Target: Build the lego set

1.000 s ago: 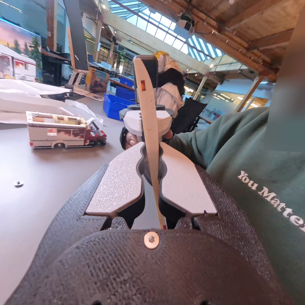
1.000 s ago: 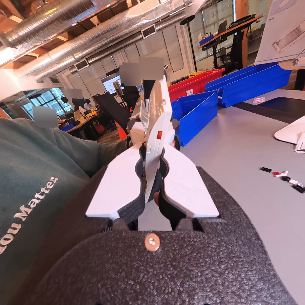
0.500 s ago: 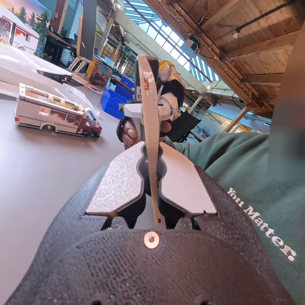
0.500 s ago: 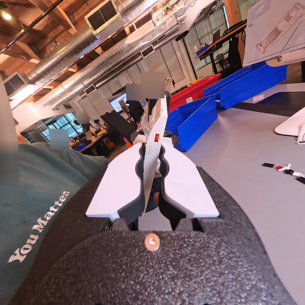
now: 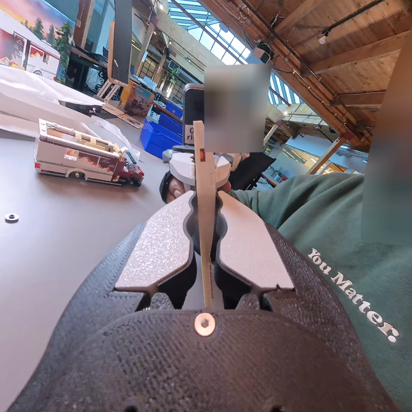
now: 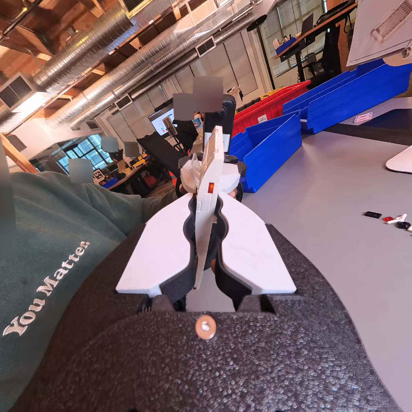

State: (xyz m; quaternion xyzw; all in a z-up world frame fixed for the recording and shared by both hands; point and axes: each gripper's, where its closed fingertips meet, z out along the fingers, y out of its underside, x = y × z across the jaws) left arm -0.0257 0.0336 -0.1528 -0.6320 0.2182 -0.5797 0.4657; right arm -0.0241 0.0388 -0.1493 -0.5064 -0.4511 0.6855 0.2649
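White plastic, a flat toy wall panel point(image 6: 209, 200), stands on edge between both grippers. The left gripper point(image 5: 204, 200) and right gripper point(image 6: 206, 200) both pinch it. Squeeze evenly, keep it level. A toy camper point(image 5: 84, 160) sits at ten o'clock.

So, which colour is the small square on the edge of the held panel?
Orange square; clearest in the right wrist view.

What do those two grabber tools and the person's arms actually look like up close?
Each gripper has a rough black textured body with one copper-coloured screw, and two broad pale fingers lined with wavy dark pads. The person wears a green sweatshirt with white lettering, and a dark wrist strap.
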